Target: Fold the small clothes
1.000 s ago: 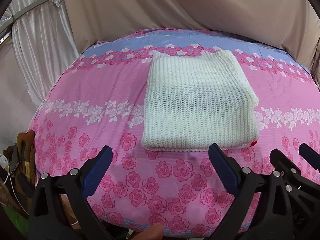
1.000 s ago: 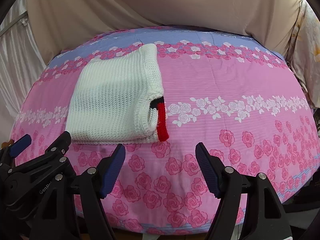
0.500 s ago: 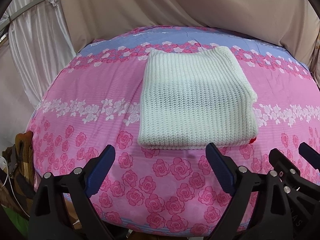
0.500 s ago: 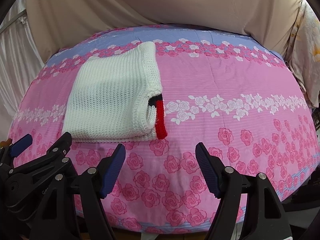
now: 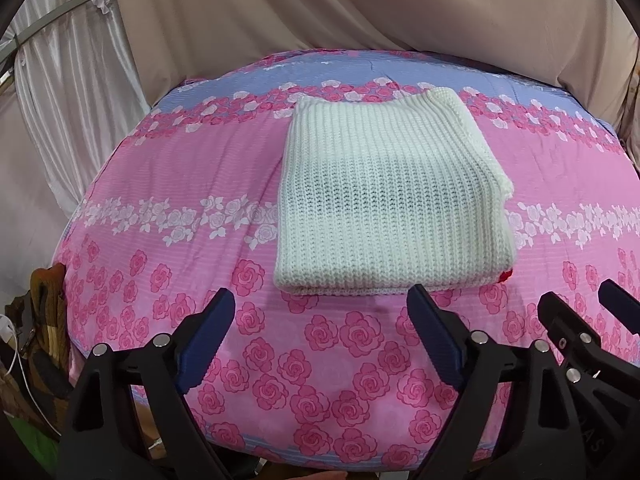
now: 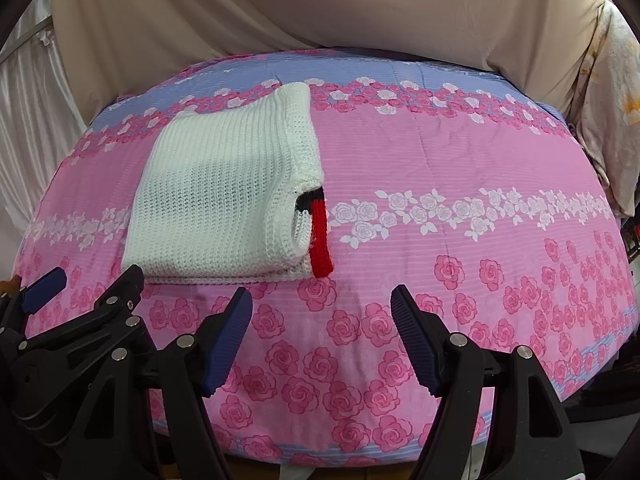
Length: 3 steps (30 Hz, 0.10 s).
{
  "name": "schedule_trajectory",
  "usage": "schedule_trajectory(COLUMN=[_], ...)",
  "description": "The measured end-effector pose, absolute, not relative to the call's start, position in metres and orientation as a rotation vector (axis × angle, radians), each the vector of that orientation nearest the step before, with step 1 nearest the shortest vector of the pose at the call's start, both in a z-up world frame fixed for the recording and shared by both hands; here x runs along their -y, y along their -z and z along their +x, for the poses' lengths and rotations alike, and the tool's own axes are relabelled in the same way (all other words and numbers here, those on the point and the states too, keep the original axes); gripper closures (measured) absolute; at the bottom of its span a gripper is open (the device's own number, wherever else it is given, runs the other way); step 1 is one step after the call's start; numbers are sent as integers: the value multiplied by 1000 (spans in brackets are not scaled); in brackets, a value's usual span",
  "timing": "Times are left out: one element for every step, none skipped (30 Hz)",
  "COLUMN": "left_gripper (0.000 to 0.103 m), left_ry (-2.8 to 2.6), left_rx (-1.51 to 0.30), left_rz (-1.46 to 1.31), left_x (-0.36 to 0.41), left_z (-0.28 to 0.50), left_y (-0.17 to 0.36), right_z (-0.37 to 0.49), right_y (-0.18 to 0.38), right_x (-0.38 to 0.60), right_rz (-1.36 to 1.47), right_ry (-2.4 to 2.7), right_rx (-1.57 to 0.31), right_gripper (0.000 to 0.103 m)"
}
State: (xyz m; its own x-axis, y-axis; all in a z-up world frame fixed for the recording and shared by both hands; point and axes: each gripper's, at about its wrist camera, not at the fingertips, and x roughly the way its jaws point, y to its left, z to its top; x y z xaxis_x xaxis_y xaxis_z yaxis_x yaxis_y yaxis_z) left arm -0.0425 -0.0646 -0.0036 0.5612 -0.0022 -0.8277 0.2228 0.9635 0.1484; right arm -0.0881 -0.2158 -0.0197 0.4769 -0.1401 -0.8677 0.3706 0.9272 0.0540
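Note:
A white knitted sweater lies folded into a neat rectangle on the pink rose-print bedsheet. In the right wrist view the sweater shows a red and black trim strip at its right edge. My left gripper is open and empty, hovering just short of the sweater's near edge. My right gripper is open and empty, near the sweater's front right corner. The right gripper's fingers show at the right of the left wrist view, and the left gripper's fingers show at the left of the right wrist view.
Beige and white curtains hang behind the bed. The sheet has a blue band at the far side. A brown cluttered object sits off the left edge of the bed. A pale cloth hangs at the right.
Both grippers have drawn back and up slightly from the bed; the sweater lies still and looks a little farther away. Both stay open.

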Motion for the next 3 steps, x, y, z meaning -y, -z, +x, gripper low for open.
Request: schedule_trajectory(left_gripper=[18,18,18], left_ry=[134,132,132], left_rx=[-968,-968,-968], left_rz=[248,249,248], left_x=[65,65,65], left_z=[-43,-43,-43], left_y=[4,4,4], right_z=[-88,-88,-88], right_y=[20,20,19], right_x=[216,216,215], right_rz=[248,248,248], right_ry=[315,315,316], right_rx=[-1031,-1031,-1031], right_gripper=[33,33,33])
